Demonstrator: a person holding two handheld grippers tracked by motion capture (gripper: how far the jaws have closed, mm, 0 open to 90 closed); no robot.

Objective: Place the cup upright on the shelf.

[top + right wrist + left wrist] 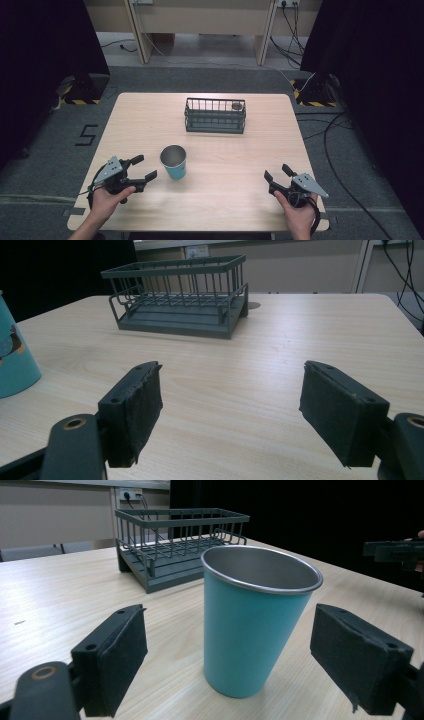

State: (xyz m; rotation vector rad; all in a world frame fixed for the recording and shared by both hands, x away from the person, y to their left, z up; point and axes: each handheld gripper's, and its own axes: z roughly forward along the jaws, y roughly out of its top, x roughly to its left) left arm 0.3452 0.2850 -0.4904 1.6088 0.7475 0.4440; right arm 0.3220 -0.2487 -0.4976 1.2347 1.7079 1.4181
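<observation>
1. The person's left hand (pixel 105 200) holds the left gripper (pixel 141 168) at the near left of the light wooden desk (pixel 220 200); the forearm is cut off by the bottom edge of the high view. Its jaws stand wide apart and hold nothing.
2. The person's right hand (pixel 297 215) holds the right gripper (pixel 278 173) at the near right of the desk, well apart from the left one. Its jaws are also spread wide and empty, with bare wood between them in the right gripper view.
3. A teal cup (pixel 250 625) with a bare metal rim and inside stands upright on the desk just beside the left gripper. In the left gripper view it sits between the two black padded jaws, touching neither. It tapers toward its base.
4. In the right gripper view the cup (pixel 12 357) is cut off by the left edge; a small dark printed figure shows on its side, too partial to make out.
5. Farther back, near the middle of the desk, stands a dark wire rack (pixel 215 116) with a slatted floor.
6. A small round grey thing (pixel 236 106) lies at the rack's far right corner; whether inside or behind it, I cannot tell.
7. Beyond the desk, cables (pixel 292 30) trail over grey carpet (pixel 200 77).
</observation>
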